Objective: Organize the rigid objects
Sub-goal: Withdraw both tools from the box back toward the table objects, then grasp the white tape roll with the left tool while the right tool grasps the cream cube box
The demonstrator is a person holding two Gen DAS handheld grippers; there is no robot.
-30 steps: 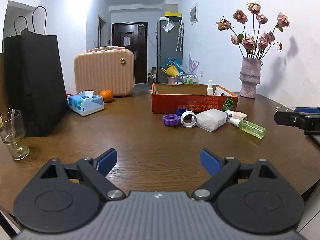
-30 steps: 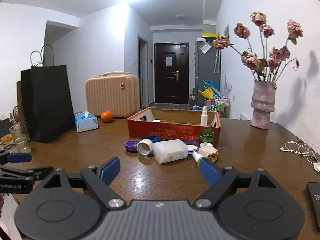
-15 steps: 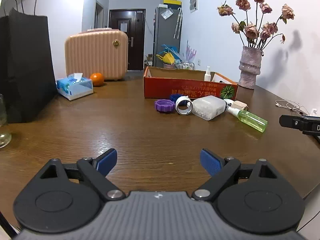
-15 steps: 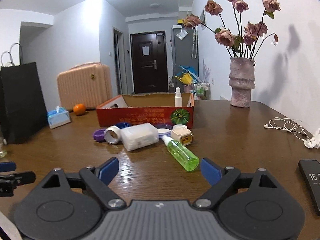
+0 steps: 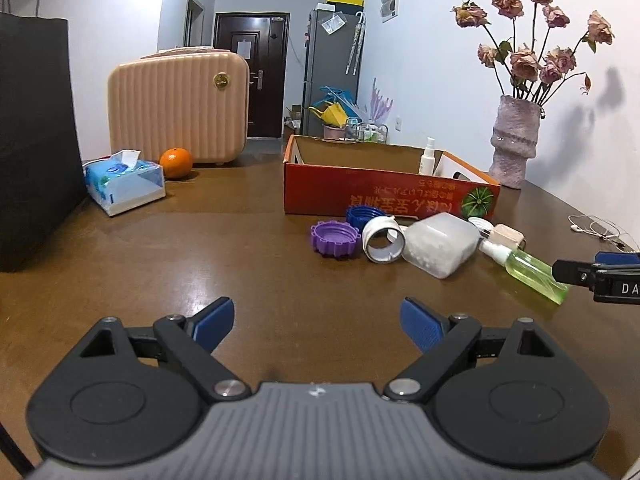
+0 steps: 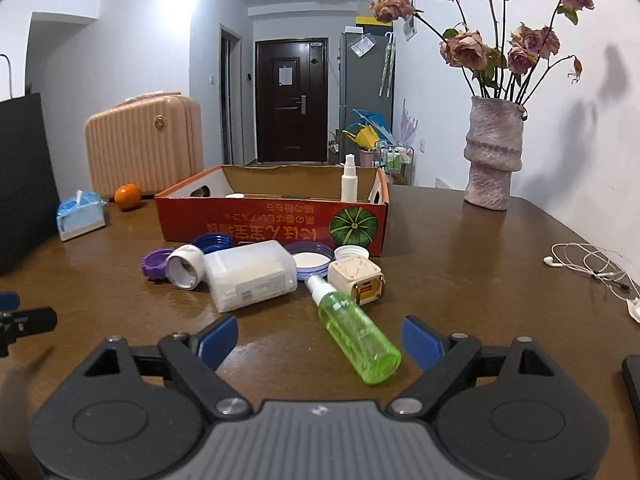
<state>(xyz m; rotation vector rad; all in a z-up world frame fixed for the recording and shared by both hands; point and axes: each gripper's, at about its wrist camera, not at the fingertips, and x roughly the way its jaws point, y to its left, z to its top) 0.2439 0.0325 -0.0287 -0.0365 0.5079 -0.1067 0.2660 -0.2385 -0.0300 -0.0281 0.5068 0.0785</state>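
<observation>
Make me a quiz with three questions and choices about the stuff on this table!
1. Where is the green spray bottle?
A. Inside the red box
B. Lying on the table before the right gripper
C. Standing beside the vase

2. What colour is the ridged cap beside the white ring?
A. Purple
B. Yellow
C. Red

3. How is the right gripper?
A. Shut on the bottle
B. Shut and empty
C. Open and empty

Answers: 1 B, the bottle lies on its side on the wood, just ahead of the open fingers. 2 A, the cap is plainly purple. 3 C, its blue pads stand wide apart with nothing gripped.
</observation>
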